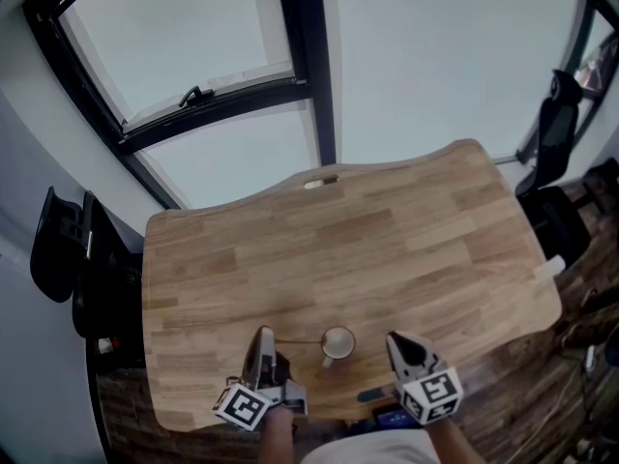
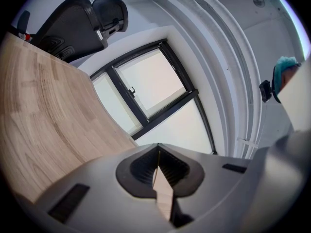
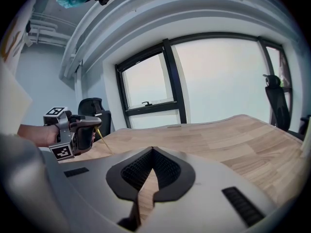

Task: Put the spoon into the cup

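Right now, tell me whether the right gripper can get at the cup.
Probably yes. The cup stands on the table just beside the right gripper, nothing between; the spoon in the left gripper comes from the other side. The right jaws are shut, though.

In the head view the spoon is only a hairline between the left gripper and the cup. Whether its bowl sits inside the cup or just at the rim is too small to tell. In the right gripper view the spoon's lower end runs behind the right gripper, whose grey body fills the lower frame and also covers the cup. In the left gripper view the spoon shows only as a thin golden sliver between the closed jaws. At the bottom of the head view both grippers and the person's torso cover the near edge of the desk. The frame edge cuts off the office chair at the upper right.
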{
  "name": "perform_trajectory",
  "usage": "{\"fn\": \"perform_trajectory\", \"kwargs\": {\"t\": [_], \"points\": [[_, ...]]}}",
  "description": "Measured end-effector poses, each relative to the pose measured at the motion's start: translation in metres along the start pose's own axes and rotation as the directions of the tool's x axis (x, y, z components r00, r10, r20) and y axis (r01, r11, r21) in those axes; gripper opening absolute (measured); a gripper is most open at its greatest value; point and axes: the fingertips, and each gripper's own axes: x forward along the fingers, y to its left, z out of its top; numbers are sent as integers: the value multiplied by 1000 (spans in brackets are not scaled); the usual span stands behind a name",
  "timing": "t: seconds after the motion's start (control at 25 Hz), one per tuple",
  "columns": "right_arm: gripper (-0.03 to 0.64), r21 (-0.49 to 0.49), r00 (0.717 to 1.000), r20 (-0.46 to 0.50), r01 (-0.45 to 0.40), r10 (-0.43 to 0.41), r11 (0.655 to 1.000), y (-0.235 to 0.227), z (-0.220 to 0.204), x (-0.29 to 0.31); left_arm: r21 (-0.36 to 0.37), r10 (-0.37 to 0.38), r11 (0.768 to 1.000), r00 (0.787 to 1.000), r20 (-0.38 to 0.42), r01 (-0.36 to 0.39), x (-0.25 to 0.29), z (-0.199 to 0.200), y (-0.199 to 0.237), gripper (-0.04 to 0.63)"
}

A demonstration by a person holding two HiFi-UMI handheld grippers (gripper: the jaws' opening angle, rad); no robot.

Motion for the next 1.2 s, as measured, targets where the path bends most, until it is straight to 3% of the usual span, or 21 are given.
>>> {"fn": "perform_trajectory", "kwargs": {"t": [1.2], "points": [[-3,-1,999,-33,11,-11,1000,-9,-6,10,16,12,1000,999,-41,-11,15,-18,12,-2]]}}
